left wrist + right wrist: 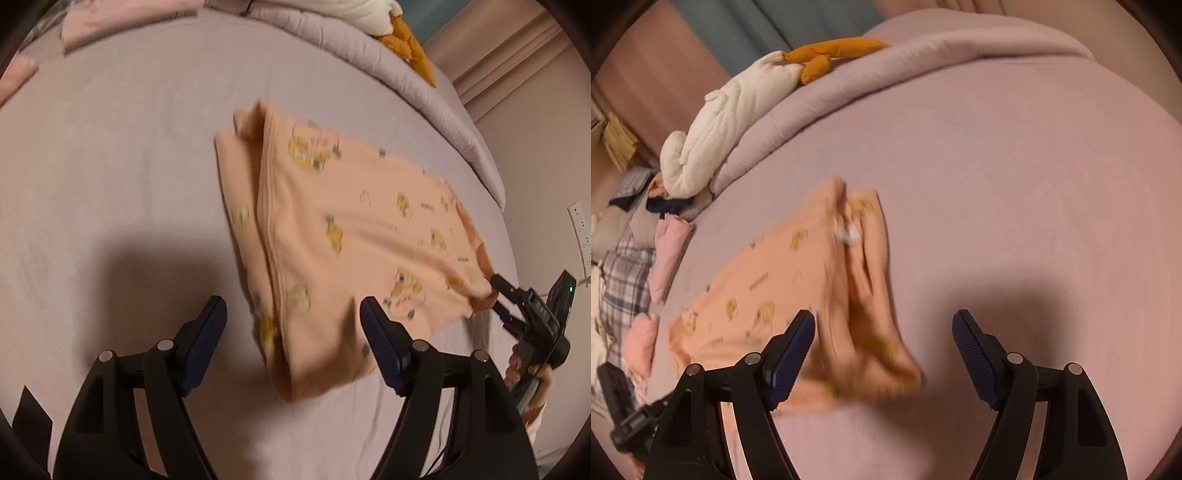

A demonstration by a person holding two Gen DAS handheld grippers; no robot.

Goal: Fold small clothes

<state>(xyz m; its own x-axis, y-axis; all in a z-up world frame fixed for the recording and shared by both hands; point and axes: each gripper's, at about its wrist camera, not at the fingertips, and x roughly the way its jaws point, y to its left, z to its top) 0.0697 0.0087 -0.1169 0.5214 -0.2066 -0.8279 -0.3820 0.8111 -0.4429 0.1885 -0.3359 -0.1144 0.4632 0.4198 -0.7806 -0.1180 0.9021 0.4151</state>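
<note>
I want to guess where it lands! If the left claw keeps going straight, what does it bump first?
Probably the peach printed garment: its near edge lies between the open left claw fingers. Depth is blurry, so it might touch the bed sheet instead.

- A bed (110, 166) covered by a smooth mauve sheet carries everything.
- A peach printed garment (351, 229) lies on it, partly folded.
- Folded pink clothes (666, 258) sit near its edge.
- A rolled mauve quilt (886, 74) runs along the far side, a white-and-orange plush toy (731, 110) on top.
</note>
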